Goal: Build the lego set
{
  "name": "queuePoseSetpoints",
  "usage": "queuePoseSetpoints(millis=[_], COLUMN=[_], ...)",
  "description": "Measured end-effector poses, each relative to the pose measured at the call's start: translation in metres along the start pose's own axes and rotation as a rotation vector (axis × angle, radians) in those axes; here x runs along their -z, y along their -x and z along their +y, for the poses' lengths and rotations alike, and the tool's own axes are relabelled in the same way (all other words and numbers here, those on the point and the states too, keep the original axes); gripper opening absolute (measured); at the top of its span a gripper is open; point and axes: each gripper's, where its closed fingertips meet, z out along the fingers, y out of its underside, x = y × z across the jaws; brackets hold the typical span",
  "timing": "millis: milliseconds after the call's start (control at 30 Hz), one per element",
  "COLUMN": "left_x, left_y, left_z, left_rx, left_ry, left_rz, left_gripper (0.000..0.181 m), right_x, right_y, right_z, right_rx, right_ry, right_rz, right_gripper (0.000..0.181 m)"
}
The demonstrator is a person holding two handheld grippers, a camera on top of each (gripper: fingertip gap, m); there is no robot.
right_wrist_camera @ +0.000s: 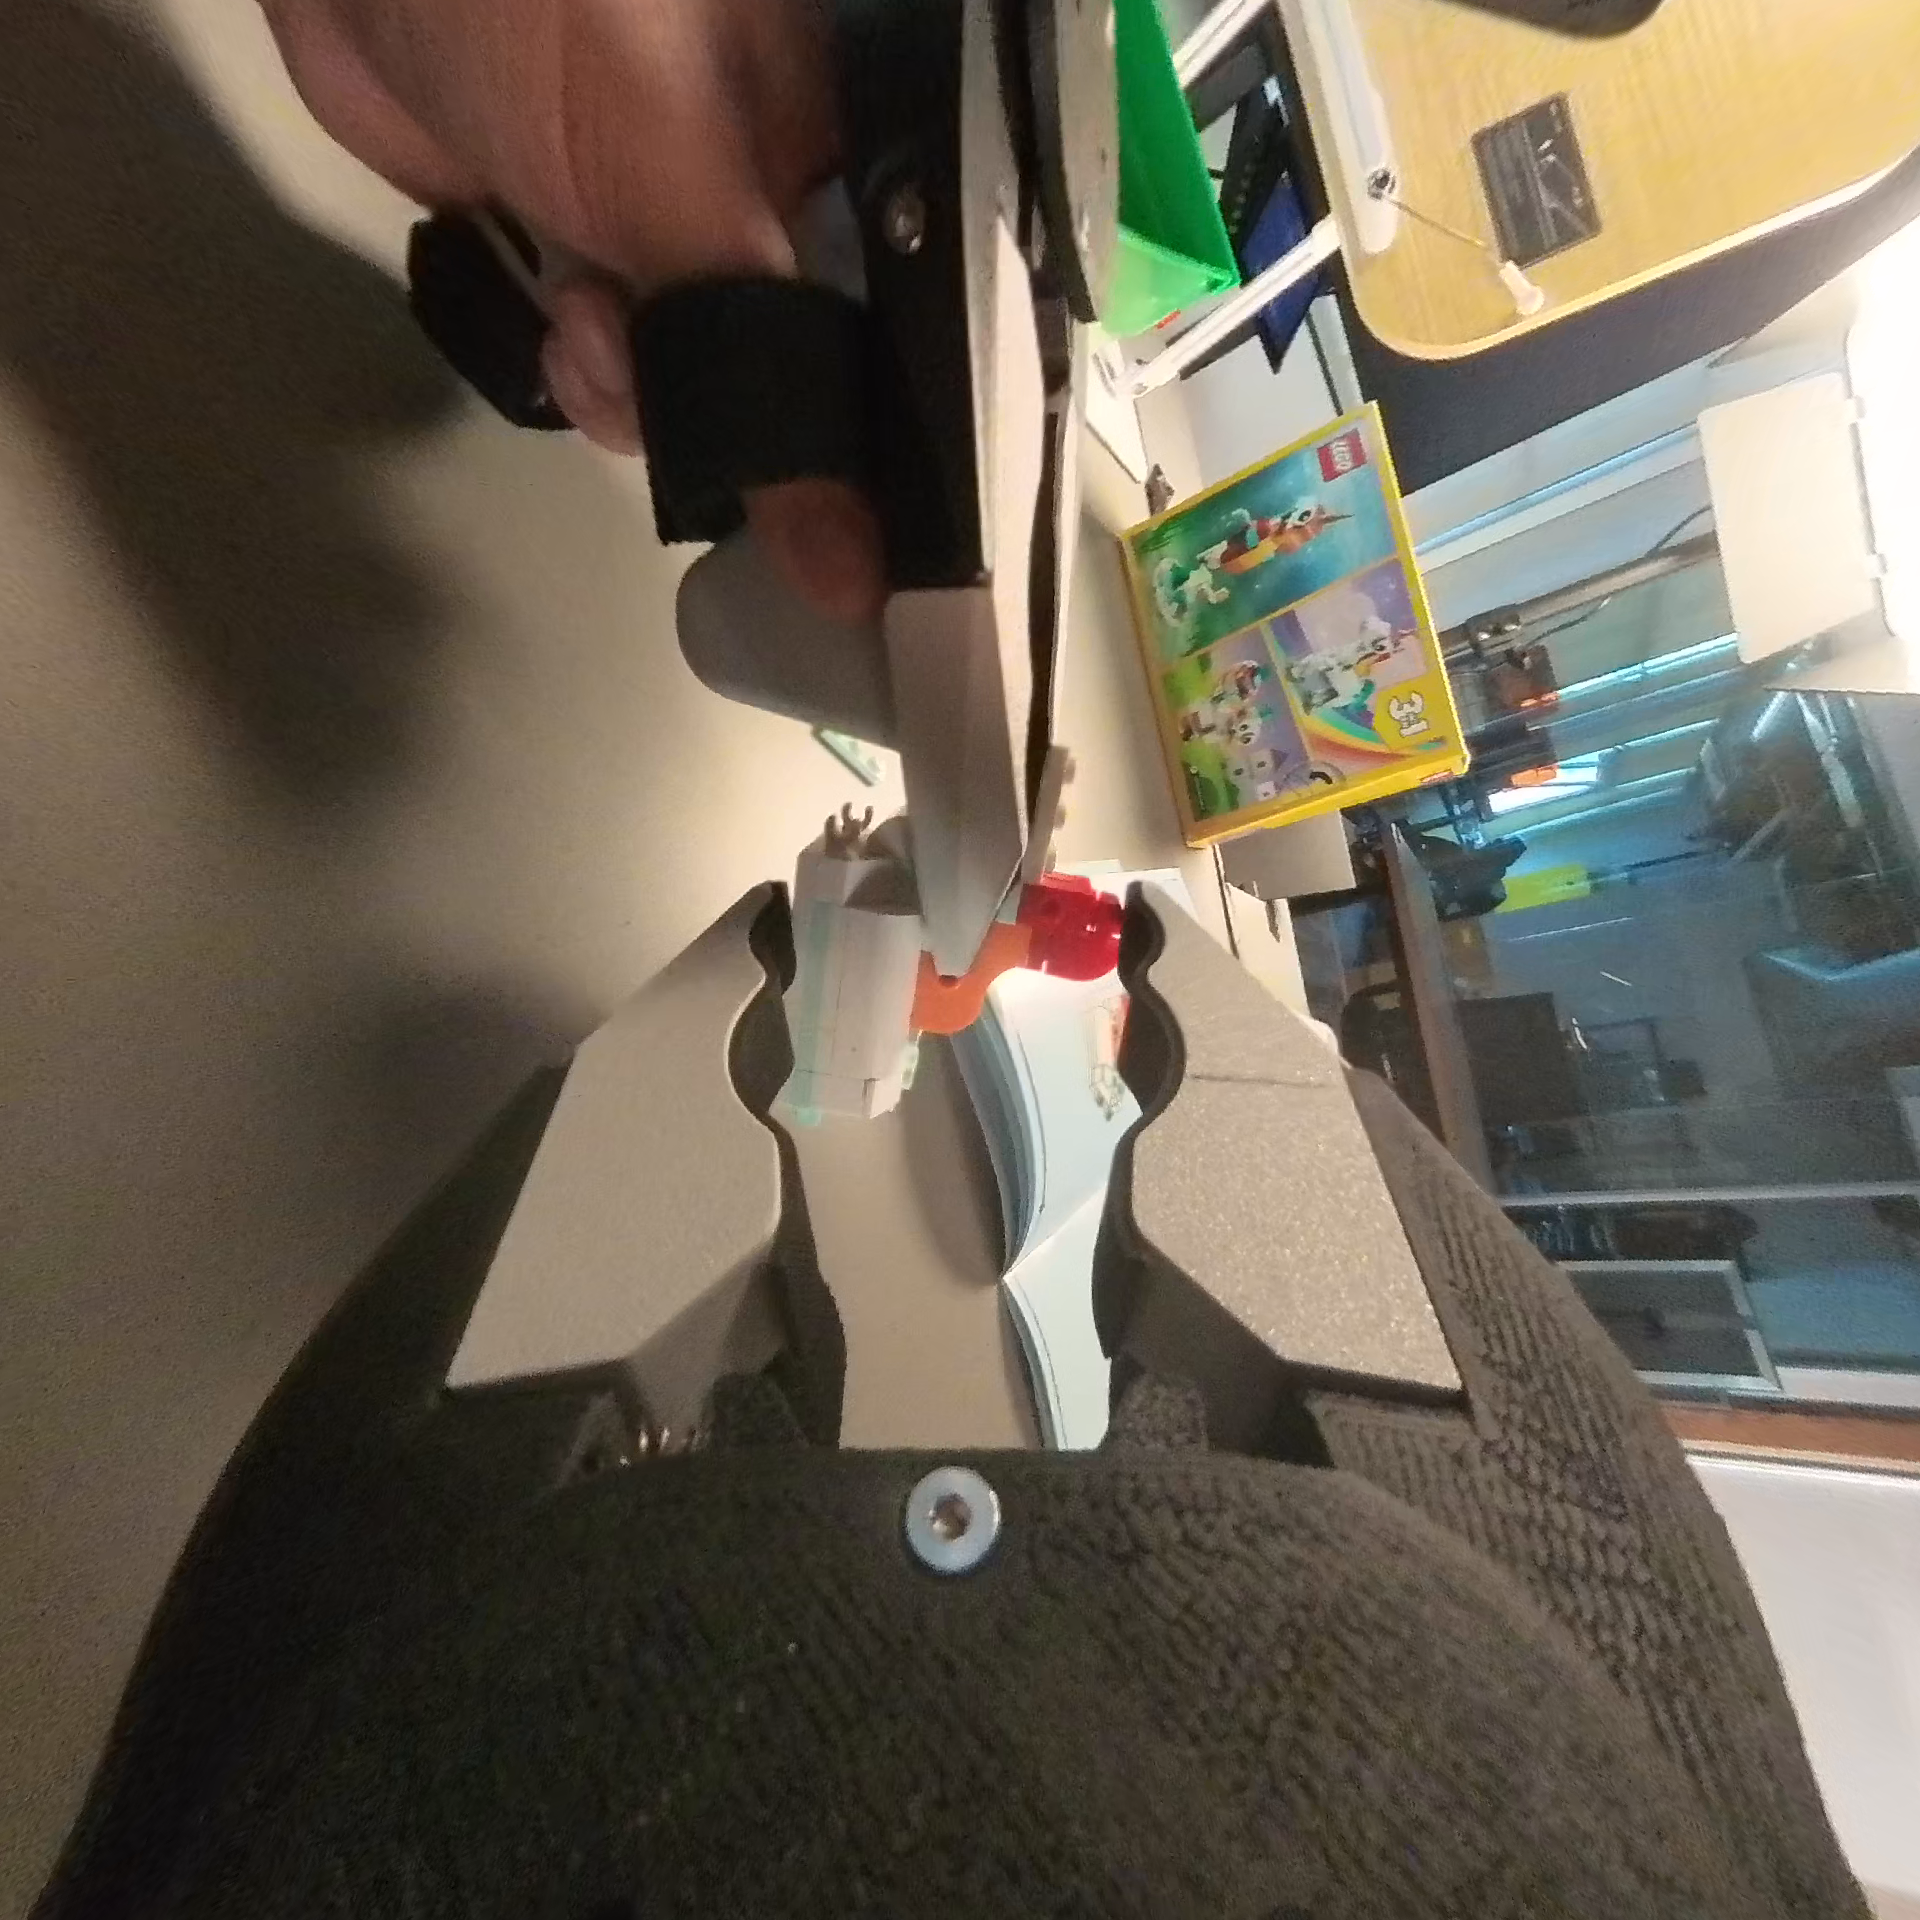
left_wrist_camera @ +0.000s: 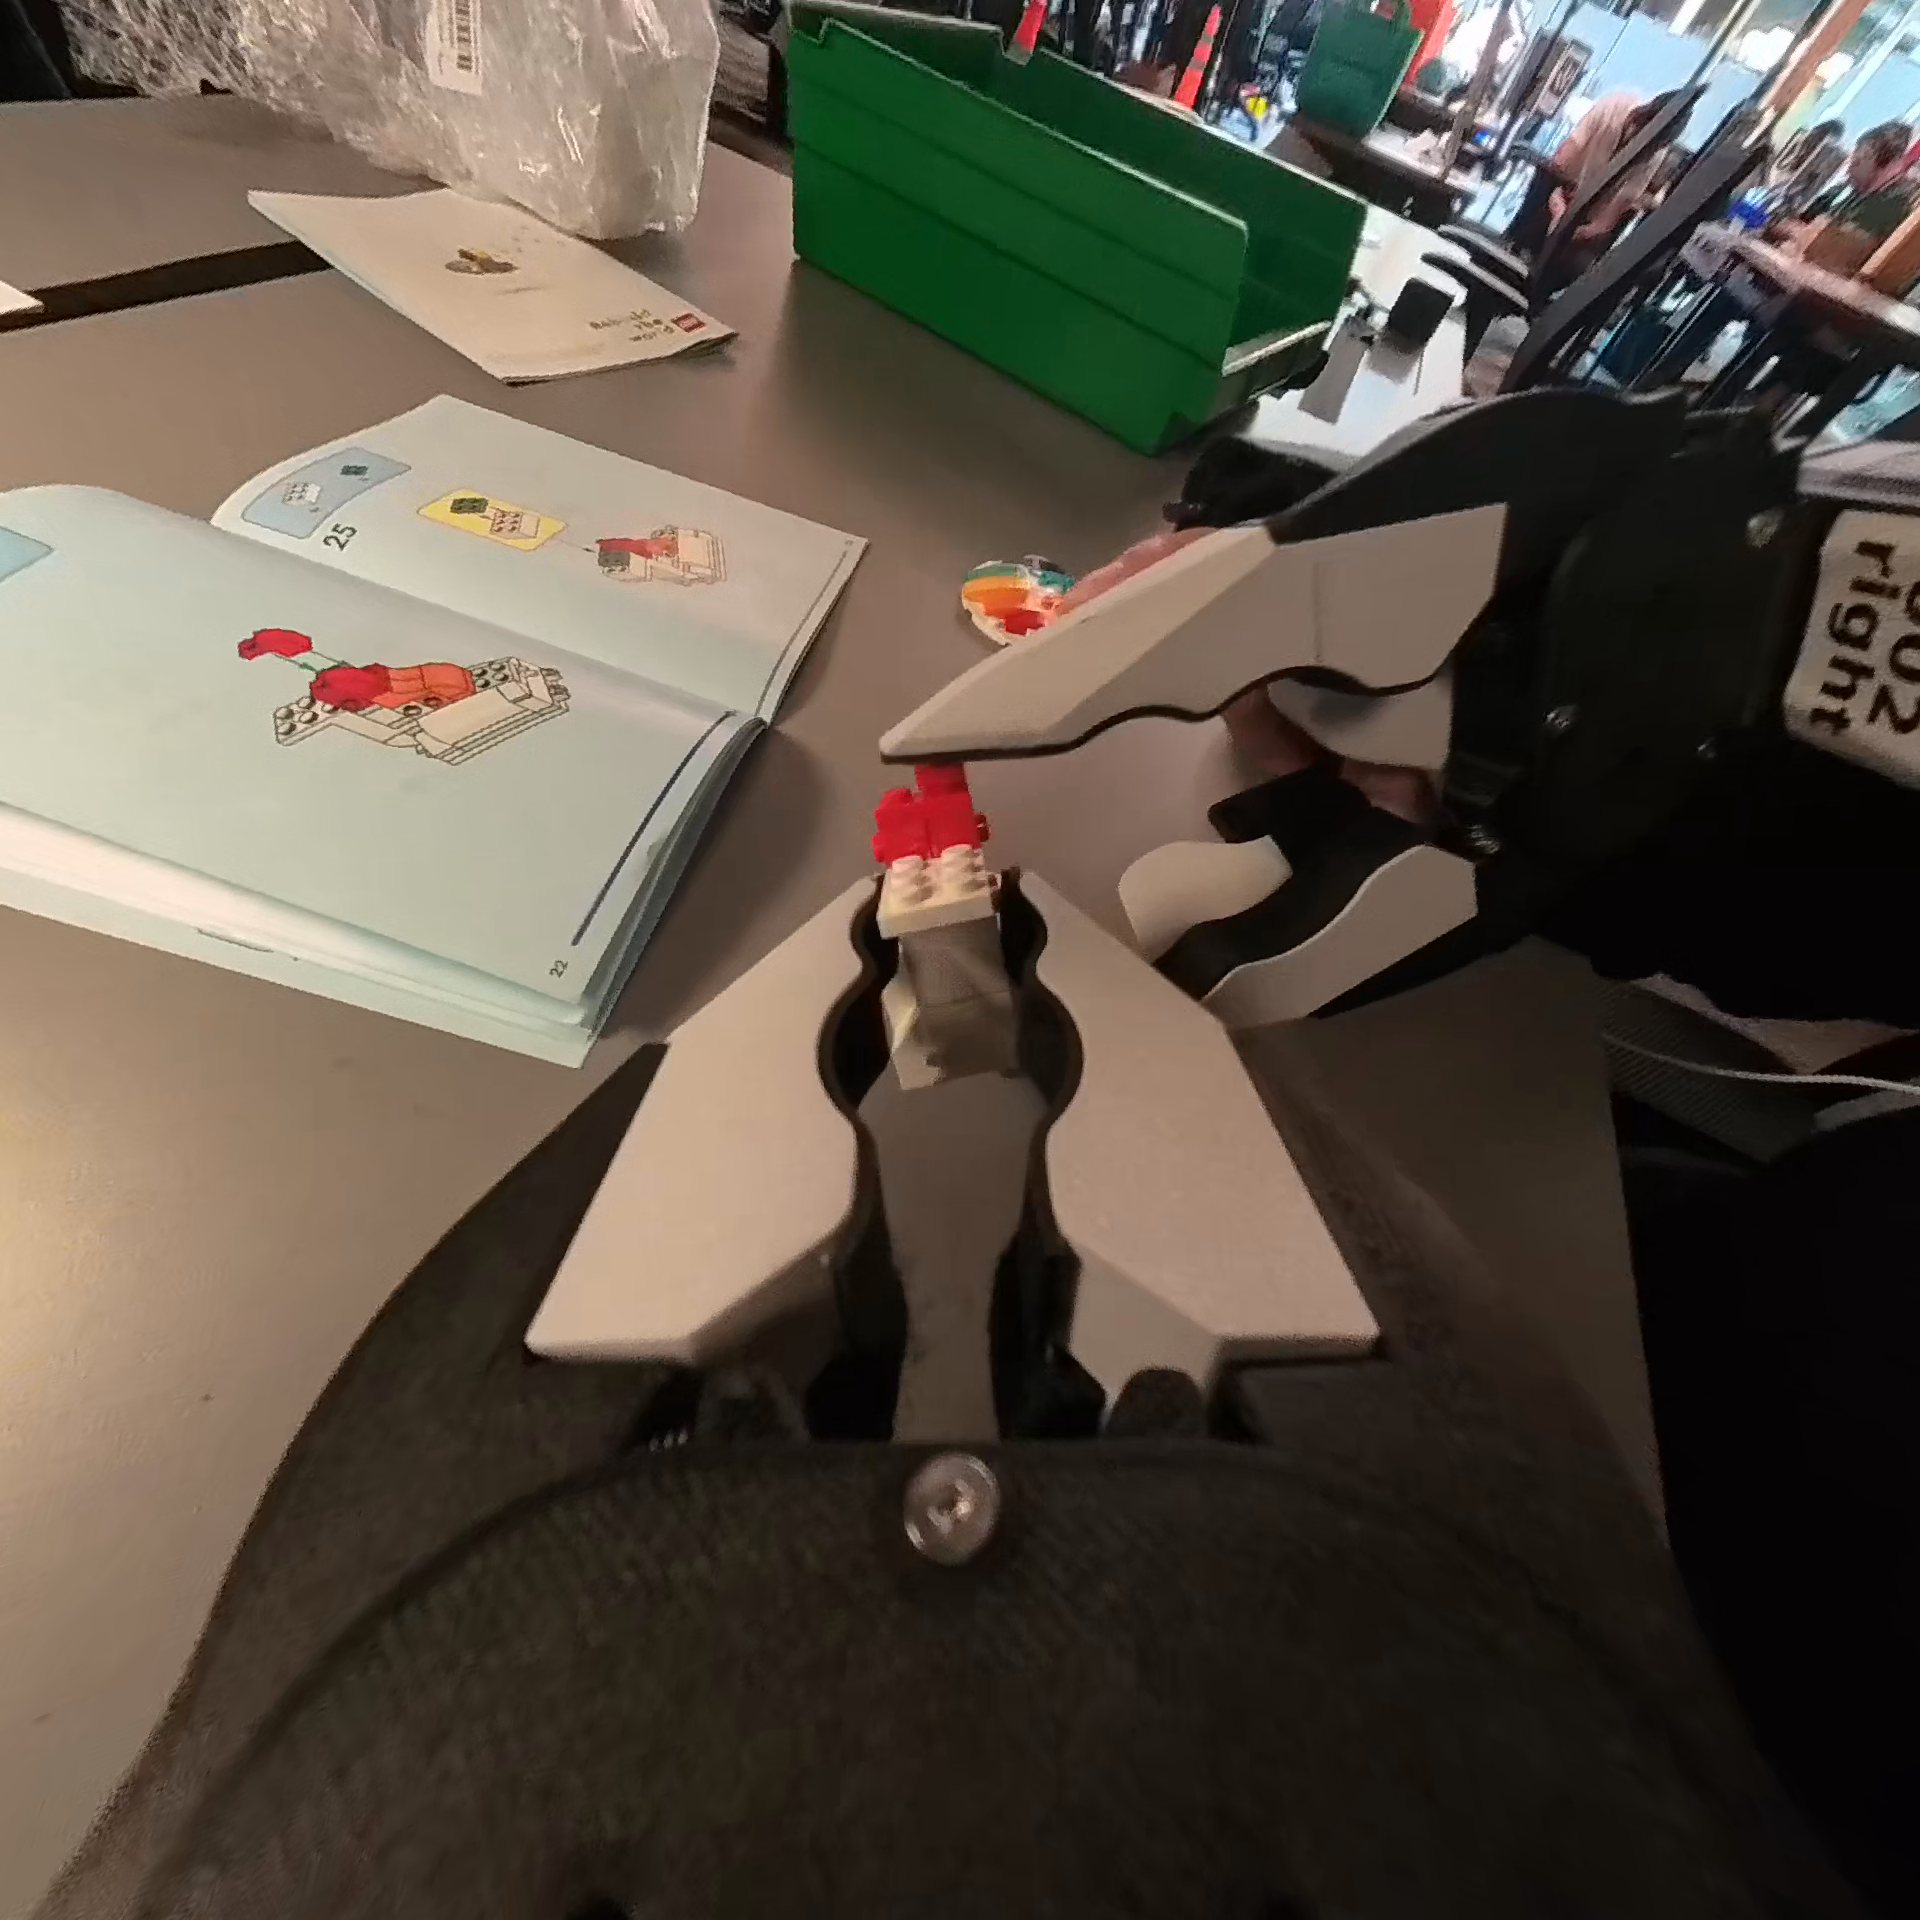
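A small lego model (left_wrist_camera: pixel 940 904) has a white body with red pieces (left_wrist_camera: pixel 928 821) on top. My left gripper (left_wrist_camera: pixel 940 894) is shut on the white body and holds it above the table. My right gripper (left_wrist_camera: pixel 1023 826) comes in from the right, turned on its side, with its upper finger on the red top. In the right wrist view the model spans my right gripper (right_wrist_camera: pixel 951 914): the white body (right_wrist_camera: pixel 847 987) lies against the left finger, the red piece (right_wrist_camera: pixel 1070 930) against the right finger, and an orange piece (right_wrist_camera: pixel 951 1003) sits between. The left gripper (right_wrist_camera: pixel 977 914) reaches down from above.
An open instruction booklet (left_wrist_camera: pixel 364 707) lies left of the grippers, with a second booklet (left_wrist_camera: pixel 499 281) and a clear plastic bag (left_wrist_camera: pixel 499 94) behind it. A green bin (left_wrist_camera: pixel 1018 208) stands at the back. A small colourful piece (left_wrist_camera: pixel 1013 603) lies near the right gripper. The lego box (right_wrist_camera: pixel 1288 623) stands farther off. Both grippers' tips are close together, under 4 cm apart.
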Motion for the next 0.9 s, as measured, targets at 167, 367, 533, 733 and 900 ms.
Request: queuePoseSetpoints(millis=[167, 367, 533, 733, 900], left_x=[-0.001, -0.001, 0.000, 0.003, 0.005], left_y=[-0.003, -0.001, 0.001, 0.001, 0.004], left_z=[0.000, 0.002, -0.001, -0.006, -0.010], left_rx=[-0.028, 0.002, 0.030, 0.101, 0.133], left_ry=[0.005, 0.003, -0.020, -0.066, -0.102], left_rz=[-0.005, 0.003, 0.020, 0.055, 0.069], left_gripper=[0.018, 0.018, 0.018, 0.018, 0.018], right_x=[0.001, -0.001, -0.003, -0.003, -0.004], right_y=[0.002, 0.003, -0.001, -0.006, -0.011], right_z=[0.000, 0.001, -0.001, -0.003, -0.006], right_rx=[0.035, 0.138, 0.055, 0.071, 0.055], right_ry=[0.004, 0.025, 0.002, 0.003, -0.006], right_rz=[-0.005, 0.044, 0.055, 0.121, 0.178], right_gripper=[0.063, 0.063, 0.063, 0.063, 0.062])
